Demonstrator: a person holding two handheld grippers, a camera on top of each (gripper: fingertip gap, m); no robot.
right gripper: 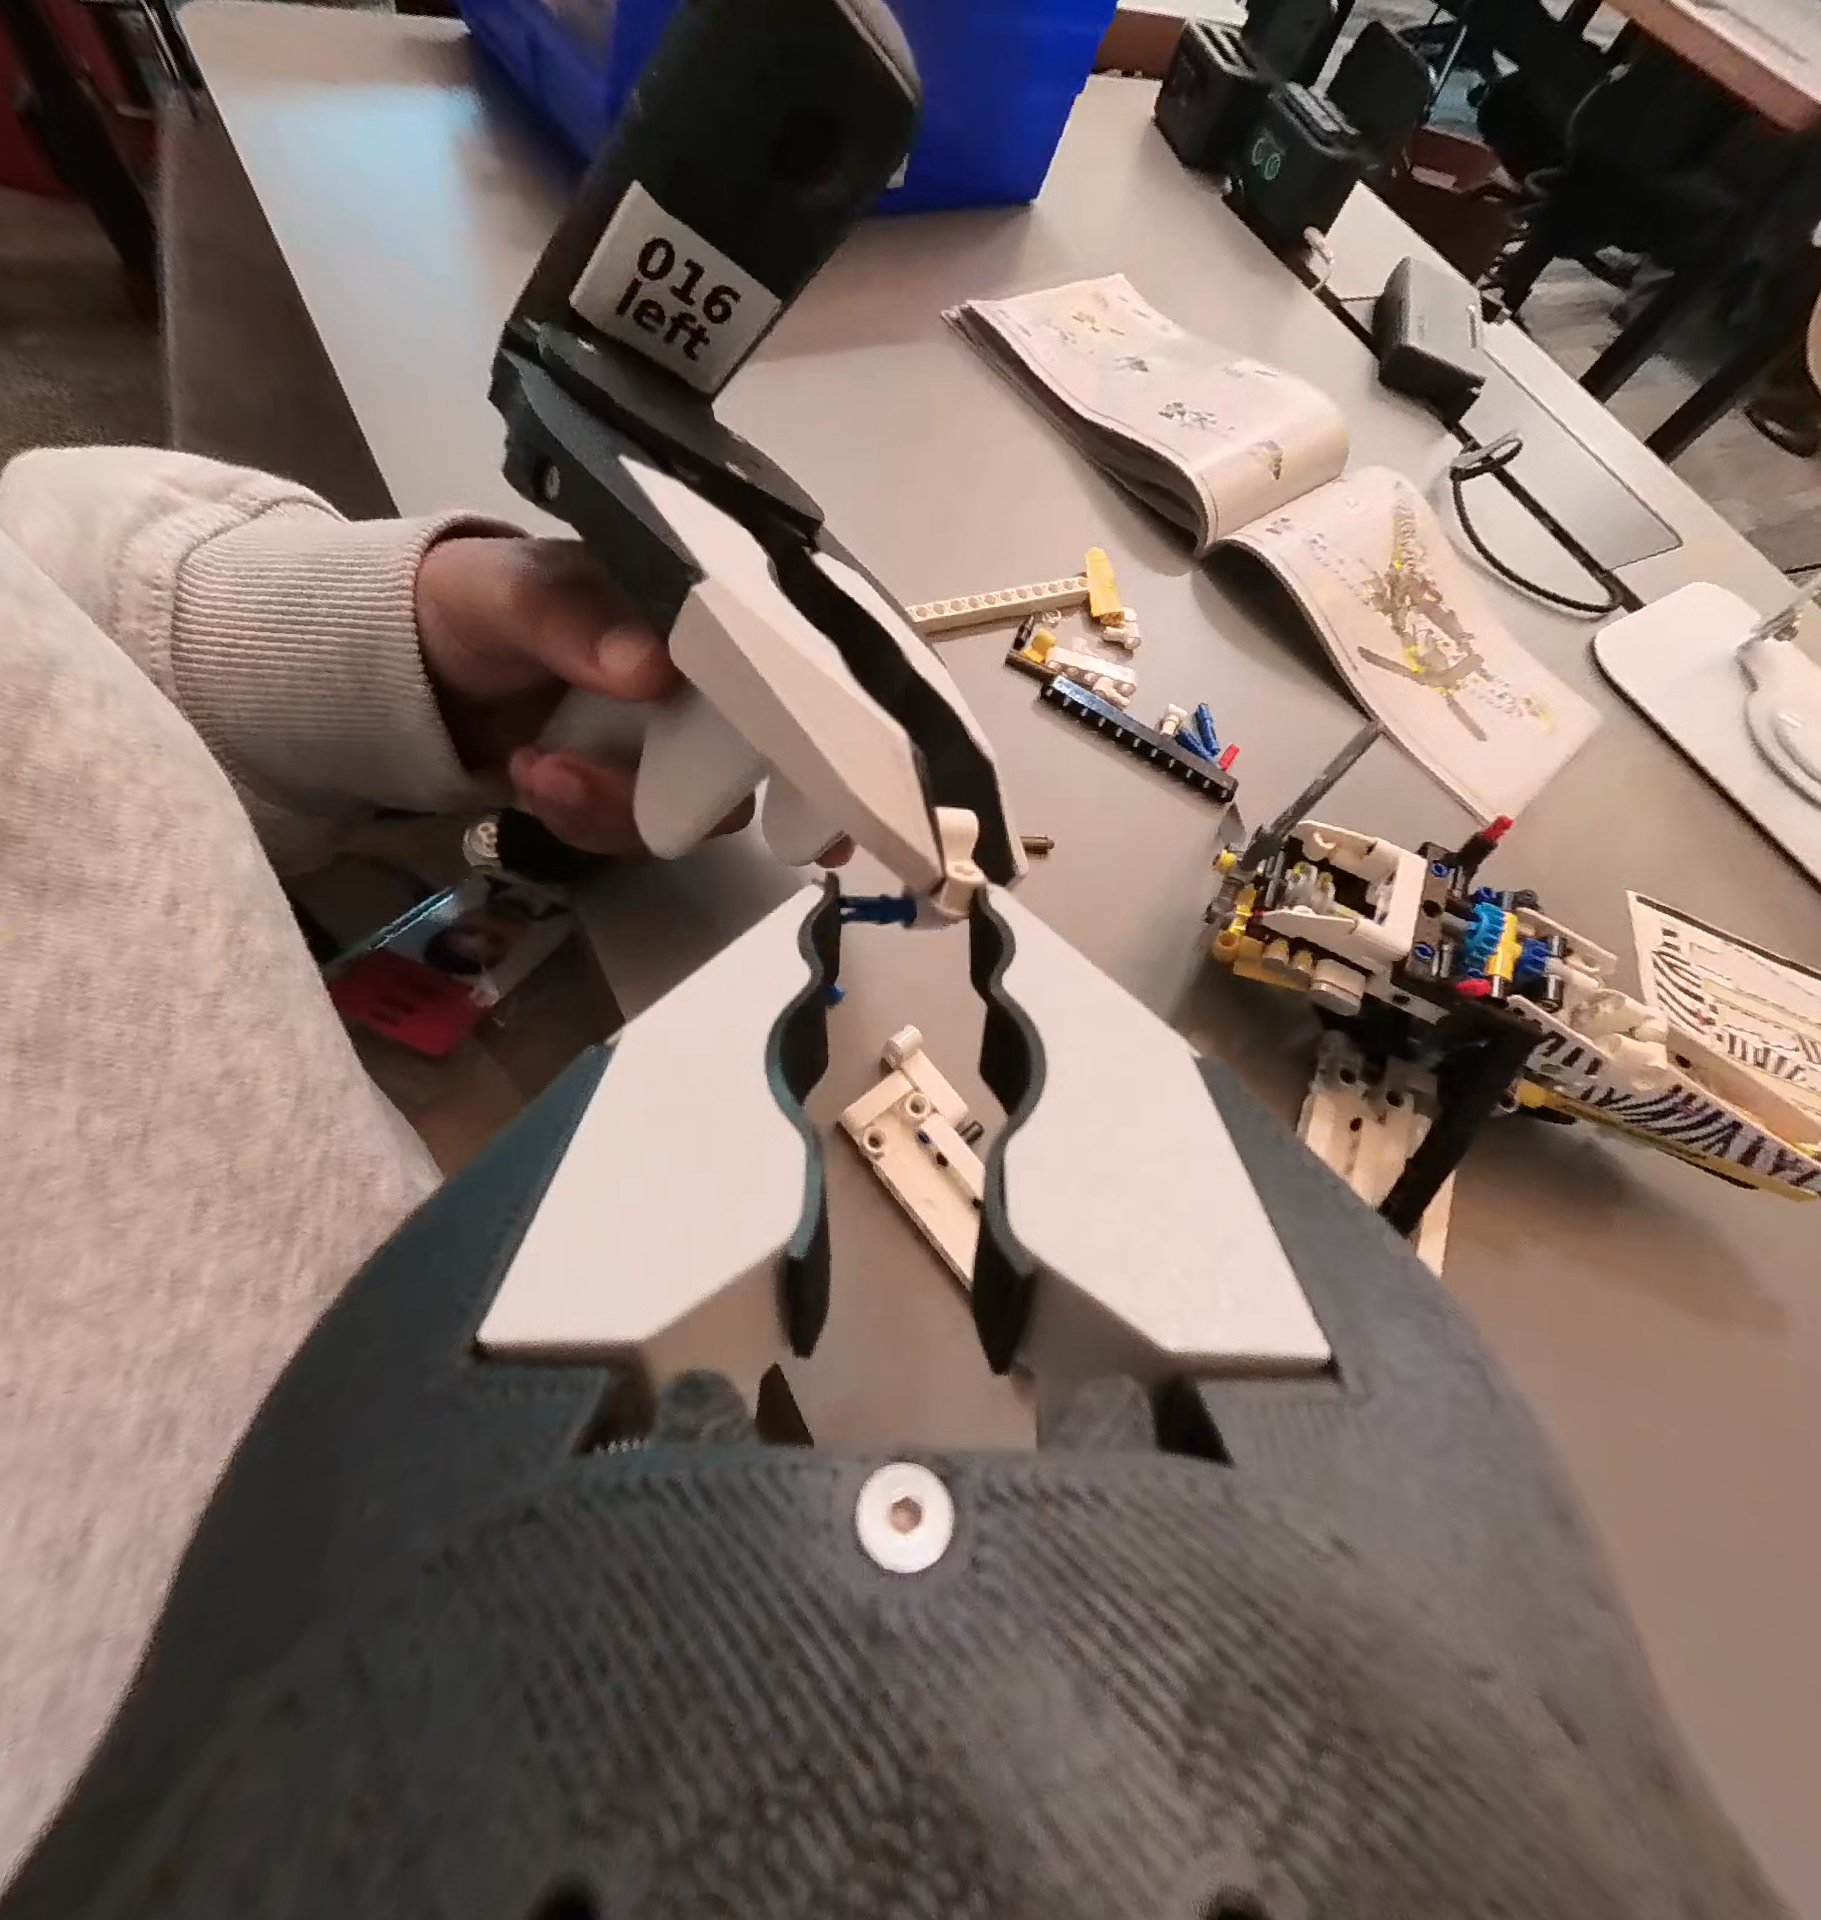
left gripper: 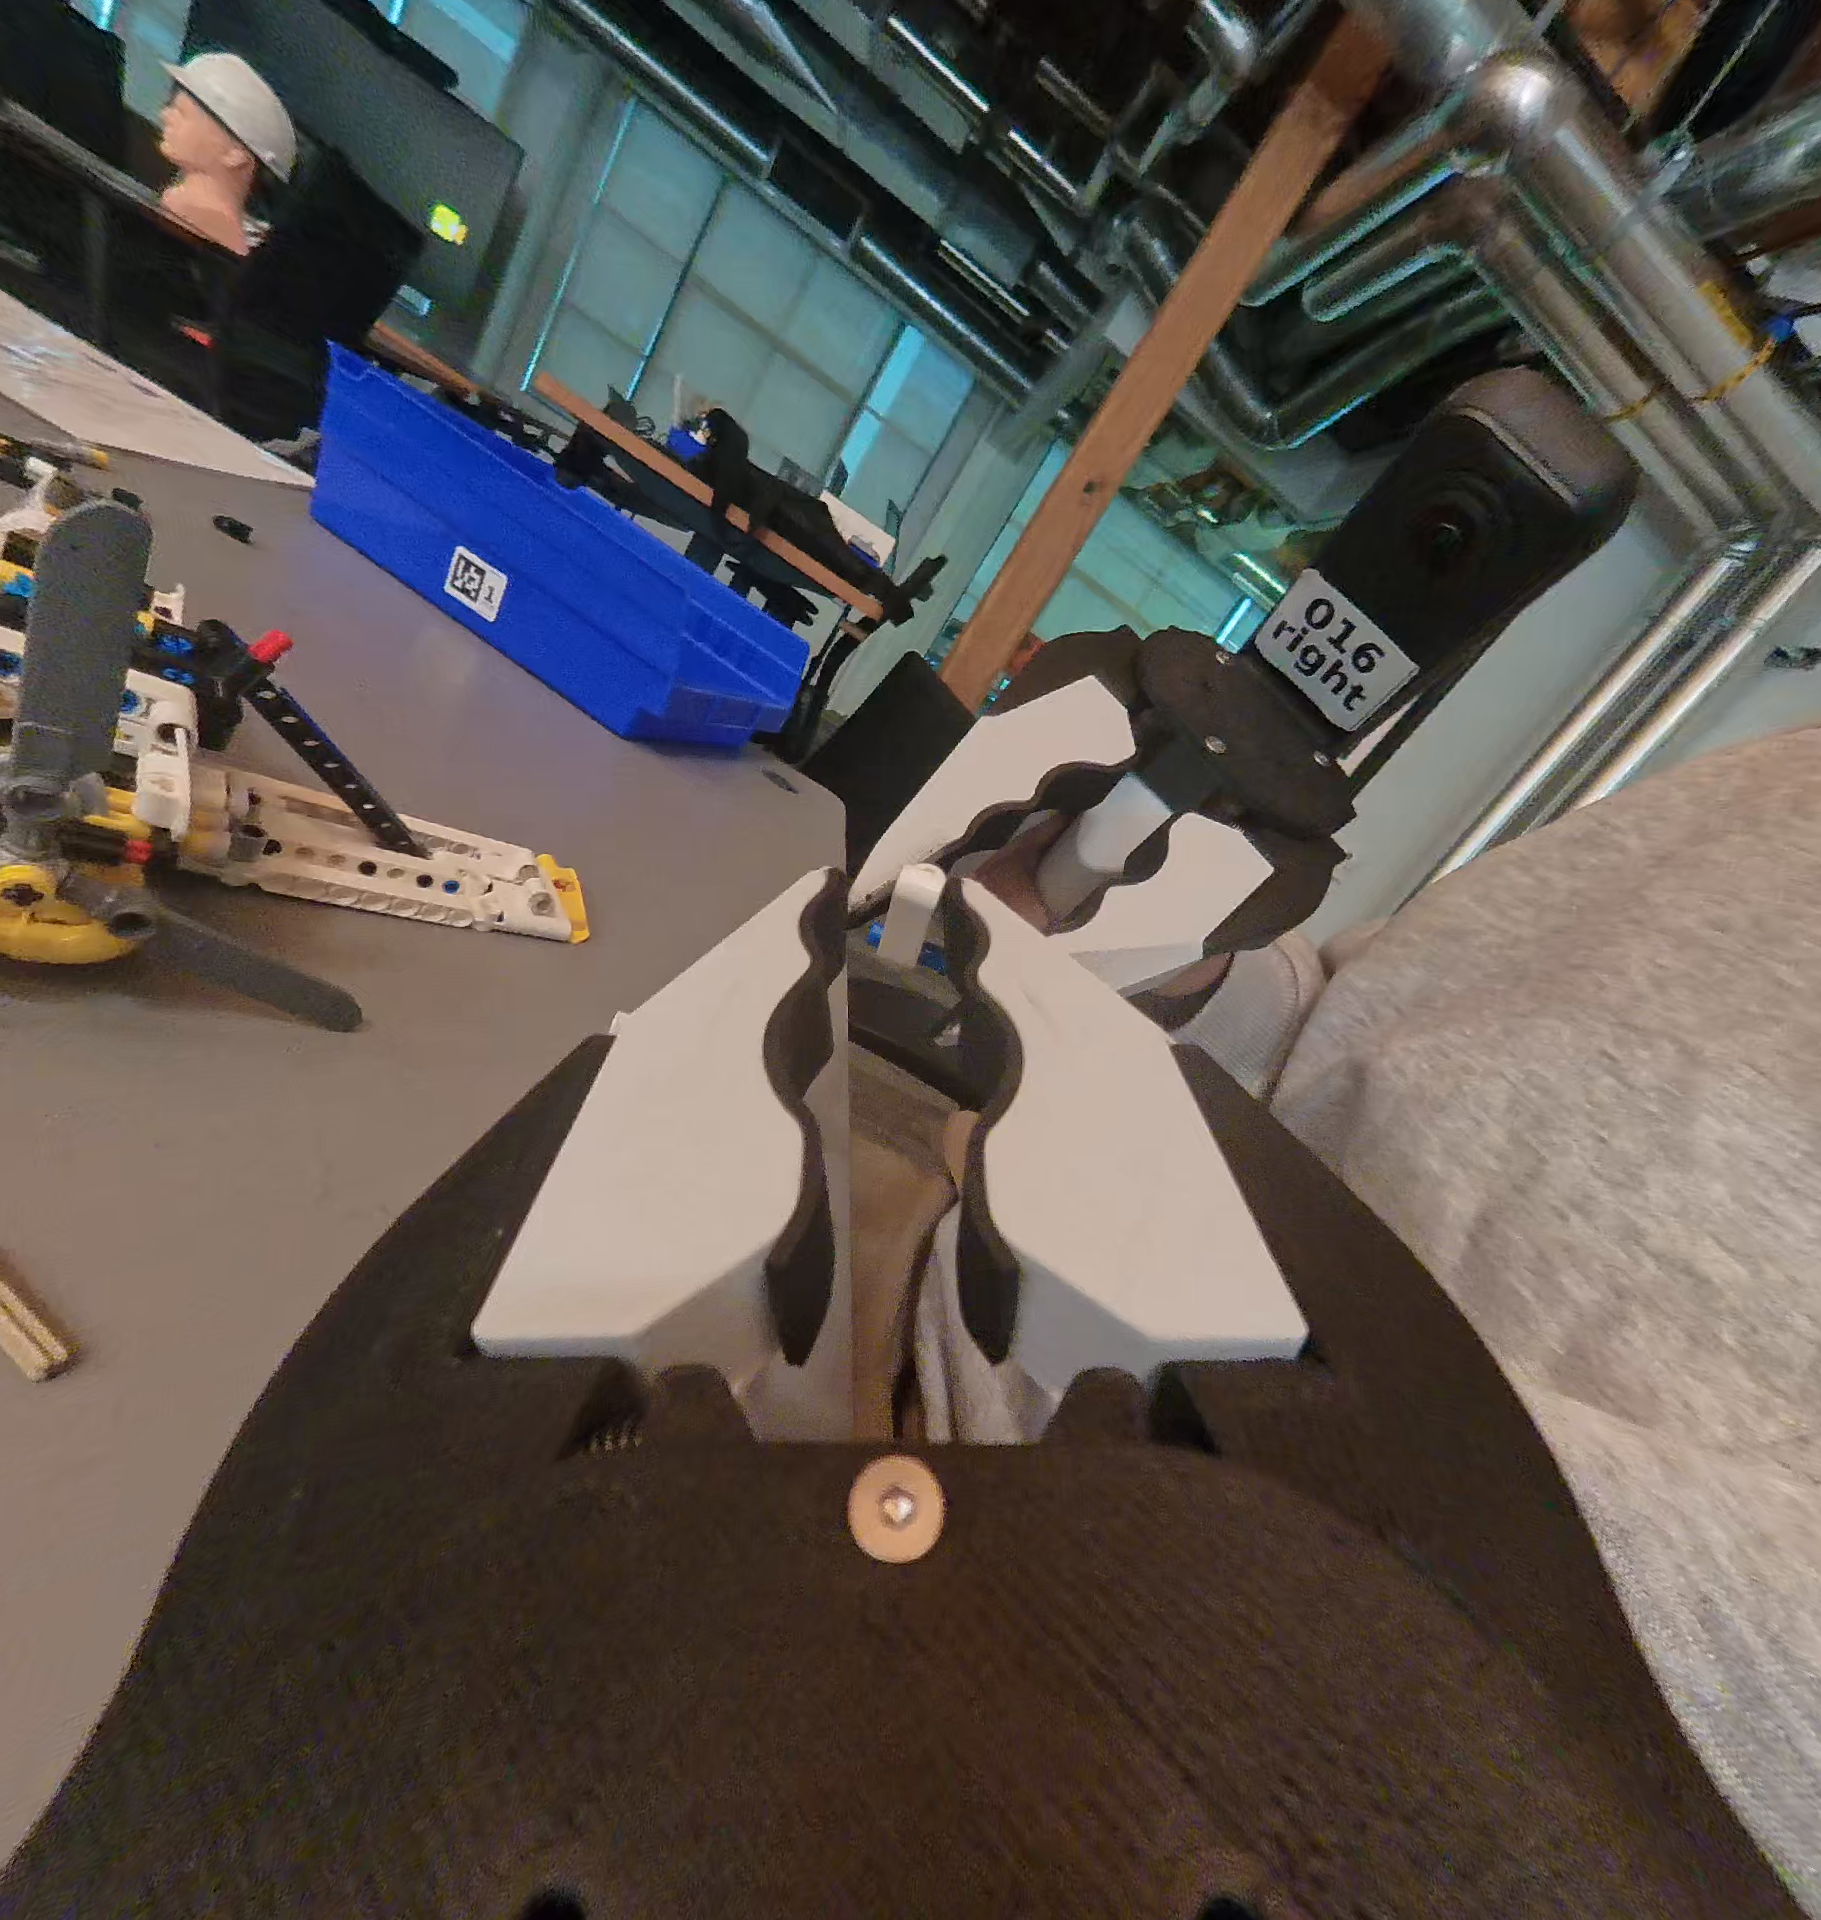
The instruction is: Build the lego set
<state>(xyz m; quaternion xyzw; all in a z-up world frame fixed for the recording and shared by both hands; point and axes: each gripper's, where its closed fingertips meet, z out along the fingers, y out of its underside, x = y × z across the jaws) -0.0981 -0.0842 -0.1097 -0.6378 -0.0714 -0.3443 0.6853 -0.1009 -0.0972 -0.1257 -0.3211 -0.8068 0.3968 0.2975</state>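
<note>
Left gripper (right gripper: pixel 963 868) clamps a white connector (right gripper: pixel 956 862); right gripper (right gripper: pixel 901 914) gapes beneath; half-built helicopter (right gripper: pixel 1405 935) beyond; loose pieces (right gripper: pixel 1124 675) remain.

The partly built yellow-and-white brick model (left gripper: pixel 106 748) is cut off by the left wrist view's left edge. In the right wrist view, the striped white sticker sheet (right gripper: pixel 1758 987) runs off the right edge, and the blue plastic bin (right gripper: pixel 989 104) off the top.

Bare table (right gripper: pixel 1041 436) (behind helicopter model (right gripper: pixel 1405 935))

Blue bin (left gripper: pixel 563 582); grey table (left gripper: pixel 262 1091); white-yellow model (right gripper: pixel 1405 956), zebra-striped tail.
</note>
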